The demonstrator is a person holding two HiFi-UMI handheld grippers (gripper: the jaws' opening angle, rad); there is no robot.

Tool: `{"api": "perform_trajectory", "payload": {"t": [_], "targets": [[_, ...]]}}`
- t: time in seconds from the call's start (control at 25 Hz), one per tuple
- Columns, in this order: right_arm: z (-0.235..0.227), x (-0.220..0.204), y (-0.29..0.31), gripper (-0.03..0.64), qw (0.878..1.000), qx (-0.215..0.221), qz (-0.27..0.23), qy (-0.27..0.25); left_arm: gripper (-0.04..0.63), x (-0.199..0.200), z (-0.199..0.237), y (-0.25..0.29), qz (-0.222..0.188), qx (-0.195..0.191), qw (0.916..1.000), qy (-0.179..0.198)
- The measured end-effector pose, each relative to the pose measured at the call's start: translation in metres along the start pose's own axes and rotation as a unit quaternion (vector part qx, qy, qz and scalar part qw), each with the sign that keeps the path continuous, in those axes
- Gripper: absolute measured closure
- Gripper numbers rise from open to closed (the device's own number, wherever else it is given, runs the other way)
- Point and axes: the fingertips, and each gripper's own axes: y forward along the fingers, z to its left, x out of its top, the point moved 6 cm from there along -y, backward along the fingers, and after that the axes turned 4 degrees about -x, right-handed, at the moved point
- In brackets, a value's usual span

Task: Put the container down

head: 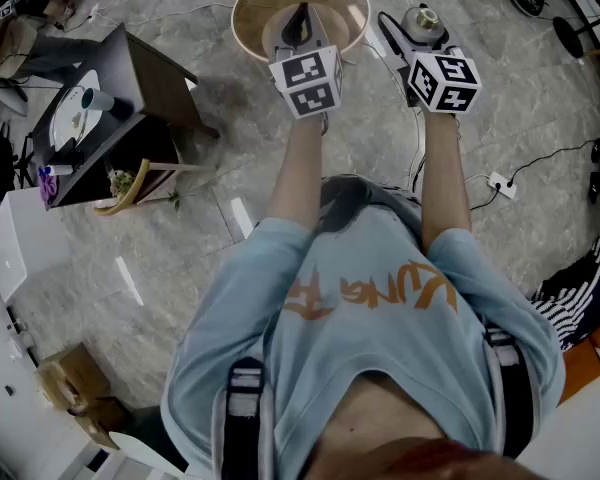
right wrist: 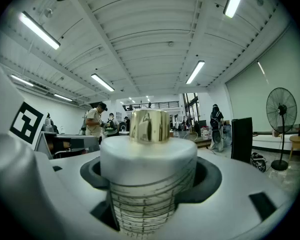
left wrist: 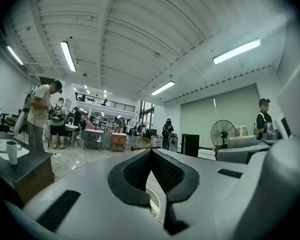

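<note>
We have the container (right wrist: pixel 148 149), white-shouldered with a gold cap, upright between the jaws of our right gripper (right wrist: pixel 150 176), whose pads press on it from either side. In the head view it sits just right of the round worktop (head: pixel 248 18). Our left gripper (left wrist: pixel 151 152) has its jaws together on nothing.

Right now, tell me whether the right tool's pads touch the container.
Touching. The right gripper view shows the right tool with pads pressed against both sides of the white, gold-capped container.
</note>
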Motion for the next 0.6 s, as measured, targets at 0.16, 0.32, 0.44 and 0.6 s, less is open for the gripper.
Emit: {"api": "perform_trajectory", "payload": {"t": [0.16, 0.32, 0.44, 0.6], "targets": [[-0.001, 0.0, -0.005, 0.258, 1.0, 0.01, -0.005, -0.007, 0.569, 0.007, -0.003, -0.002, -0.007, 0.007, 0.9999, -0.008], [-0.009, -0.001, -0.017, 0.258, 1.0, 0.013, -0.009, 0.001, 0.569, 0.003, -0.016, -0.007, -0.005, 0.004, 1.0, -0.005], [-0.015, -0.005, -0.026, 0.258, 1.0, 0.021, -0.009, 0.006, 0.569, -0.004, -0.025, -0.012, 0.002, 0.006, 1.0, -0.003], [-0.021, -0.011, -0.029, 0.258, 0.999, 0.027, -0.006, 0.02, 0.569, -0.009, -0.028, -0.019, 0.009, 0.01, 0.9999, 0.001]]}}
